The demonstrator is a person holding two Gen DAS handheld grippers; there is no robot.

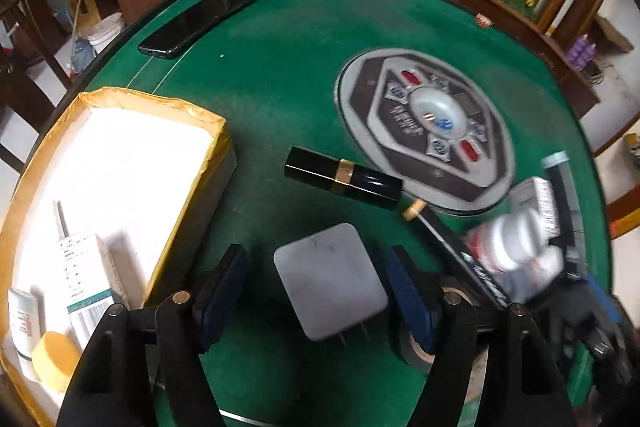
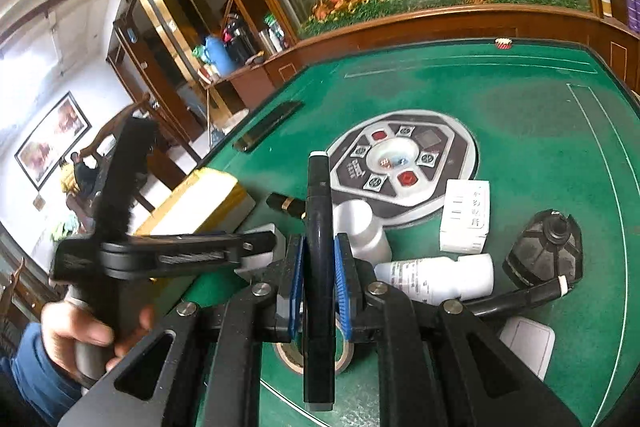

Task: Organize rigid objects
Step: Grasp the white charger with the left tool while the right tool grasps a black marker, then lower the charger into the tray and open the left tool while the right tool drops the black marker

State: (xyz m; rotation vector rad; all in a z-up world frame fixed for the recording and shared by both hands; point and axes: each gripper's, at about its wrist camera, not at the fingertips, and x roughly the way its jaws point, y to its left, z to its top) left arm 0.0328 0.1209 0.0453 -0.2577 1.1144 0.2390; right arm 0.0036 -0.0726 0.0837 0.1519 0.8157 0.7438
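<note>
We hold our left gripper (image 1: 316,291) low over the green table (image 1: 280,99) with its jaws spread wide and nothing between the pads. A grey charger (image 1: 330,281) lies flat on the felt in the gap between them, touching neither finger, its two prongs pointing back toward us. Just ahead of the jaws lies a black lipstick (image 1: 344,183) with a gold band, on its side.

To the left of the jaws sits an open box (image 1: 208,163) with yellow taped walls and a white floor. Inside it, at the near end, we see a white carton (image 1: 86,283) leaning against the wall, a white tube (image 1: 24,331) and a yellow round puck (image 1: 56,355) touching the tube. The far part of the box floor is bare. Beyond the box a black phone (image 1: 196,23) lies flat.

Our right gripper (image 2: 320,279) is closed on a black pen (image 2: 319,267), pads pressed to both its sides, the pen running along the fingers with its white-tipped end pointing forward. Beneath these jaws lies a tape roll (image 2: 296,359). To their right lie a white bottle (image 2: 436,277) on its side, a small white packet (image 2: 466,217) and a dark grenade-shaped thing (image 2: 544,255). Ahead of them is the table's round console (image 2: 404,167).
</note>
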